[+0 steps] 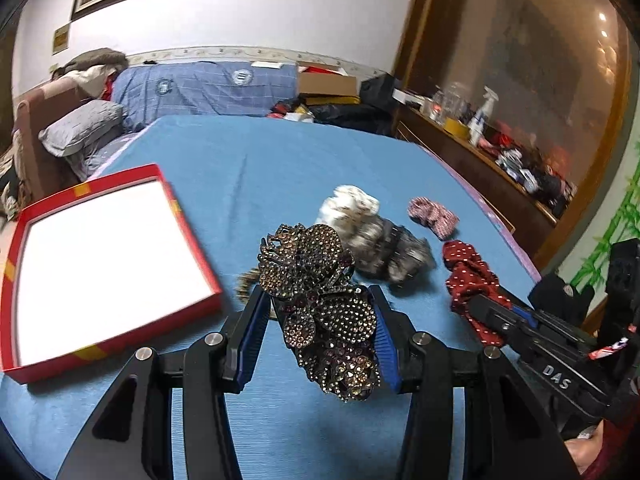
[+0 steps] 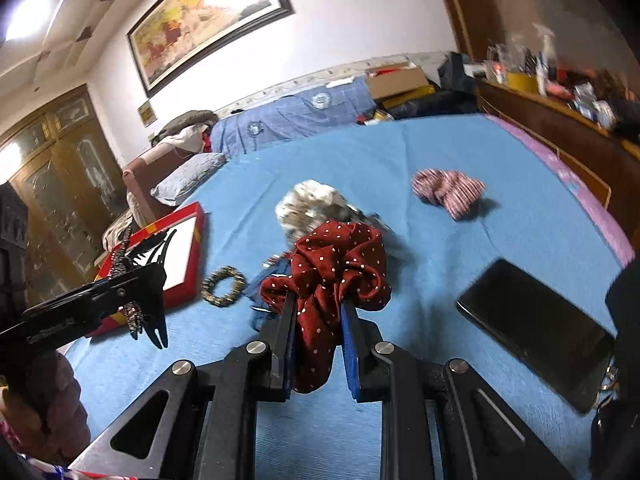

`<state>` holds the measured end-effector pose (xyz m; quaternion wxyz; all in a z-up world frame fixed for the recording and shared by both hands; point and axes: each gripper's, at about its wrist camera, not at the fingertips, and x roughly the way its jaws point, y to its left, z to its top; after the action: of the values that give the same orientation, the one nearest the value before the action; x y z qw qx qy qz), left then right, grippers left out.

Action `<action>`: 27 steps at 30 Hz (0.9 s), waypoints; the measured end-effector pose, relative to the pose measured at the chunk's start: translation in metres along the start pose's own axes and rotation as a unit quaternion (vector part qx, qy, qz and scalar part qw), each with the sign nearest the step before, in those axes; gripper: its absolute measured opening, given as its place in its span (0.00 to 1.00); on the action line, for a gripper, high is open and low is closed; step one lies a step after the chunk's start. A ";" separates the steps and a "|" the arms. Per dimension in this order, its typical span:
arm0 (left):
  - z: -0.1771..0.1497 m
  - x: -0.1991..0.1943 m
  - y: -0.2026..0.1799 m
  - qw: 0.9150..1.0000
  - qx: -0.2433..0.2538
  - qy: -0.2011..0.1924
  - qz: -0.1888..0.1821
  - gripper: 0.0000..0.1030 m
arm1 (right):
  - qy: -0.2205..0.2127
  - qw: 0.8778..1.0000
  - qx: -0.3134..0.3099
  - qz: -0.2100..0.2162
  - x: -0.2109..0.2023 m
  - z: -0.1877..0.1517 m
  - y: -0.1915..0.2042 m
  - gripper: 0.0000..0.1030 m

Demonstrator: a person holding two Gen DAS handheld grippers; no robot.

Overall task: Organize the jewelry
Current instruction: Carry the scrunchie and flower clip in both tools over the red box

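Observation:
My left gripper (image 1: 318,300) is shut on a rhinestone flower hair clip (image 1: 316,280) and holds it above the blue bed cover, right of the open red box (image 1: 120,320) with a white inside. My right gripper (image 2: 318,300) is shut on a dark red polka-dot scrunchie (image 2: 336,264), which also shows in the left wrist view (image 1: 472,276). On the cover lie a white and grey furry scrunchie (image 1: 372,232), a pink striped scrunchie (image 1: 432,212) and a beaded bracelet (image 2: 223,286). The left gripper with the clip (image 2: 132,280) shows at the left of the right wrist view.
A black phone (image 2: 536,328) lies on the bed cover at the right. The red box (image 2: 188,264) sits at the left edge of the bed. A pillow (image 1: 80,128) and a wooden dresser (image 1: 500,184) with clutter flank the bed.

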<state>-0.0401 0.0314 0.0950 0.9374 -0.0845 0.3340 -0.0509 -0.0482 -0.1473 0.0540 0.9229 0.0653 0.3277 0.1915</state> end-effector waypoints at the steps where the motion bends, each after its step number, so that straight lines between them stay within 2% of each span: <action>1: 0.001 -0.002 0.005 1.000 -0.004 -0.002 0.002 0.46 | 0.000 1.000 -0.005 0.003 0.000 0.002 0.005 0.21; 13: 0.008 -0.040 0.084 0.997 -0.057 -0.035 0.035 0.46 | 0.033 0.996 -0.056 0.064 0.033 0.029 0.093 0.21; 16: 0.011 -0.049 0.108 0.995 -0.070 -0.042 0.055 0.46 | 0.041 0.994 -0.066 0.082 0.045 0.038 0.117 0.21; 23: 0.022 -0.056 0.171 0.989 -0.099 -0.030 0.104 0.47 | 0.063 0.988 -0.092 0.107 0.084 0.055 0.169 0.21; 27: 0.037 -0.048 0.204 0.986 -0.114 -0.012 0.117 0.47 | 0.076 0.985 -0.105 0.115 0.112 0.068 0.197 0.21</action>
<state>-0.0455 0.2429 0.1135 0.9251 -0.1518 0.3339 0.0987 0.0128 0.0779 0.0904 0.8688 -0.0091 0.3657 0.3338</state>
